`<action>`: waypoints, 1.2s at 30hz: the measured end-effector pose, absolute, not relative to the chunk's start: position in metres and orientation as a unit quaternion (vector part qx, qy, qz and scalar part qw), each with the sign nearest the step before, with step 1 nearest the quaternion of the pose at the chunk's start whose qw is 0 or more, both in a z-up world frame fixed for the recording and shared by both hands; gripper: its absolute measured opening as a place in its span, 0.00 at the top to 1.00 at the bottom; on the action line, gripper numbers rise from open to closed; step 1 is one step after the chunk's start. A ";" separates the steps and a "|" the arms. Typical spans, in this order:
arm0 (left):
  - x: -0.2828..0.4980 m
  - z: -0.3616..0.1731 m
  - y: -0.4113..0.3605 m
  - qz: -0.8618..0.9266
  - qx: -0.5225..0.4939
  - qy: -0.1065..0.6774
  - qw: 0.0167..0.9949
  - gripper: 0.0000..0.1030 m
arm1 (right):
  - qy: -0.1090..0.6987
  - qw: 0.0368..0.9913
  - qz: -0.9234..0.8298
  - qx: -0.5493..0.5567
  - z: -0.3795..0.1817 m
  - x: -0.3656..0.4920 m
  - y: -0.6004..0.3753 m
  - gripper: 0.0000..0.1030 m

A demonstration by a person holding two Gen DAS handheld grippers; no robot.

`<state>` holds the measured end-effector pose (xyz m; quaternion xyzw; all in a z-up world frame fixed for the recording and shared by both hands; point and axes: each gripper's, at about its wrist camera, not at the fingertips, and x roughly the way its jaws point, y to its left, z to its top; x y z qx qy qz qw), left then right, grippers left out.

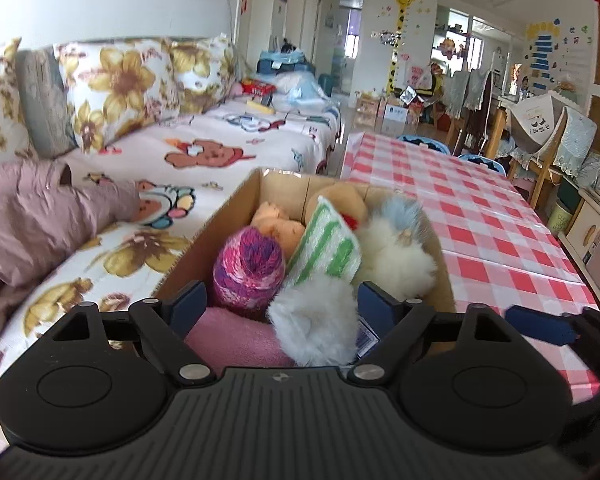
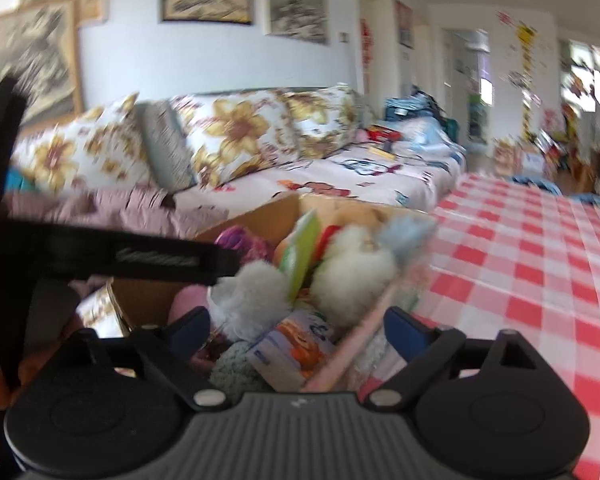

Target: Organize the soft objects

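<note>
My left claw (image 1: pixel 278 300) hangs wide and empty over the box (image 1: pixel 236 204), where the soft toys (image 1: pixel 328 240) sit packed. My right claw (image 2: pixel 296 326), likewise wide, holds nothing beside it.

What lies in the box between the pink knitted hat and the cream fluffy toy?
A green-and-white striped cushion stands tilted between the knitted hat and fluffy toy, clearest in the left wrist view.
</note>
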<state>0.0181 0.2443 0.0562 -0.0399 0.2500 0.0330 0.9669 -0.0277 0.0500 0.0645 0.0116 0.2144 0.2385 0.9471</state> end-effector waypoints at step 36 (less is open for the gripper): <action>-0.149 0.089 0.211 0.004 0.017 0.233 0.972 0.00 | 0.228 0.968 0.095 0.052 0.104 -0.159 0.024 0.01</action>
